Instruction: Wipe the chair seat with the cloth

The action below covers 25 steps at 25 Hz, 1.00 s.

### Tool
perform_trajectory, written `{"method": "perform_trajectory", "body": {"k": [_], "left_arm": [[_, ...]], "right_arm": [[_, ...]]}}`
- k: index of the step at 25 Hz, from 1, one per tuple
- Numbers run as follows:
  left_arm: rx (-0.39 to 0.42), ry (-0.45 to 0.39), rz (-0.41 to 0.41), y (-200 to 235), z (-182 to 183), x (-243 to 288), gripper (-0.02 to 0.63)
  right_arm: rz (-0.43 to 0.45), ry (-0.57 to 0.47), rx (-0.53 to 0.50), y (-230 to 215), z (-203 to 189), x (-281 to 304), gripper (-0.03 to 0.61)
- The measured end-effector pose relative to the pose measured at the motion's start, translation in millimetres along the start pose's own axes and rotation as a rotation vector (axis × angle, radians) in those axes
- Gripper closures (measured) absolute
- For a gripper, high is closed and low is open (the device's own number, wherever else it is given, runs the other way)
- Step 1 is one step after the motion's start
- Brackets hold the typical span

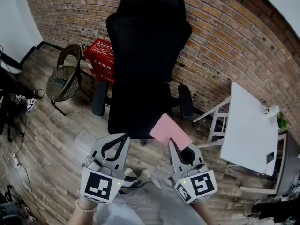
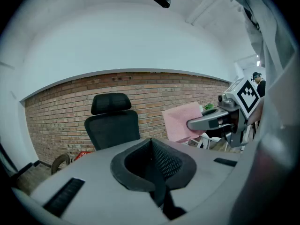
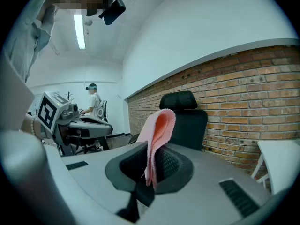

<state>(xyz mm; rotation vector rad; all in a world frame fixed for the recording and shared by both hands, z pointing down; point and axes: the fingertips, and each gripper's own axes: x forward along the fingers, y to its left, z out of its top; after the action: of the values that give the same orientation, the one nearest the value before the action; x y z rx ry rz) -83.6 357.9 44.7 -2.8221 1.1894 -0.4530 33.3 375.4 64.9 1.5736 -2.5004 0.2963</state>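
The right gripper (image 1: 177, 145) pinches the pink cloth (image 1: 168, 129) by one edge, near the front of the black chair seat (image 1: 133, 110), perhaps touching it. The left gripper (image 1: 119, 138) is closed on nothing. Hard rubbing could tug the cloth loose.

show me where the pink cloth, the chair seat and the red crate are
pink cloth (image 1: 169, 130), head view, middle of its flat pink face
chair seat (image 1: 135, 109), head view, centre of the black cushion
red crate (image 1: 100, 61), head view, its printed side wall
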Motion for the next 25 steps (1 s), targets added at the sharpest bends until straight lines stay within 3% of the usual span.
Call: {"method": "perform_trajectory", "body": {"k": [16,25], "left_arm": [[0.006,-0.002,-0.01,4,-3,-11,0.595],[0.032,-0.033,-0.039,16,-7,-30,0.595]], "right_arm": [[-0.002,-0.02,0.004,14,2,-3,0.528],[-0.076,-0.027,0.02,30,-2,-5,0.528]]}}
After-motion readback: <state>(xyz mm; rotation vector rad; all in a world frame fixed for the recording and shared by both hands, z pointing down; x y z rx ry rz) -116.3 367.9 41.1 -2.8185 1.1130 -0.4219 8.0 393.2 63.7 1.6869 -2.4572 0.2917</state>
